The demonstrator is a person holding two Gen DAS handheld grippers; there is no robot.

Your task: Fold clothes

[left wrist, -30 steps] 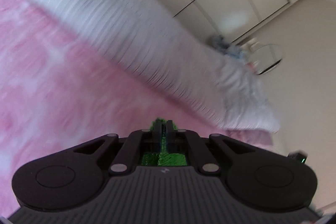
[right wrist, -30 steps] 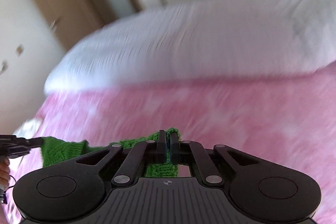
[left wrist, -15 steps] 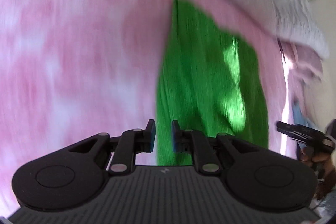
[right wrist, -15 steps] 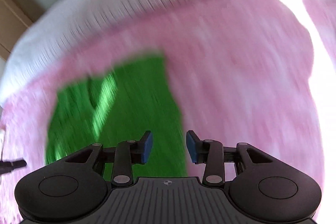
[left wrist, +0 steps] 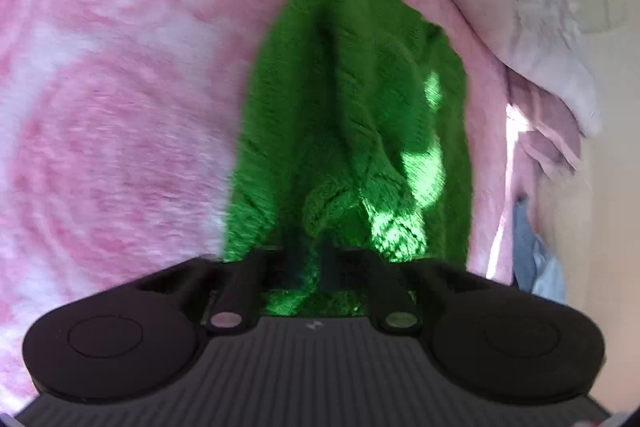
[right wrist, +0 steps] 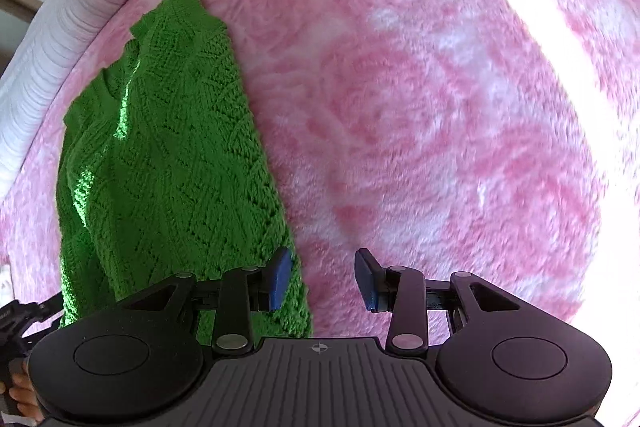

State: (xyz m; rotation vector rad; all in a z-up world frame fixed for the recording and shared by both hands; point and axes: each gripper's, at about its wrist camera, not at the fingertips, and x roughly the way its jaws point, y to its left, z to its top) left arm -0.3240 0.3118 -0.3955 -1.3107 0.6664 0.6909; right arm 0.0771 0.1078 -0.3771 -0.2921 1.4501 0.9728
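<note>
A green sweater [right wrist: 168, 163] is lying on the pink bed [right wrist: 420, 99], its near edge bunching between the left tool [left wrist: 306, 259]'s narrowly parted fingers, while the right tool [right wrist: 324, 279] is hovering wide open and empty just beside its hem.

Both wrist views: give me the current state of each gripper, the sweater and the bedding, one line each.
Left gripper: over the sweater's near end, image blurred, cannot tell if open or shut.
Right gripper: open, empty, beside the sweater's edge.
Green knit sweater: lying lengthwise on the blanket, rumpled at the near end.
Pink rose-pattern blanket: spread flat.
White duvet: bunched along the blanket's far edge.
</note>
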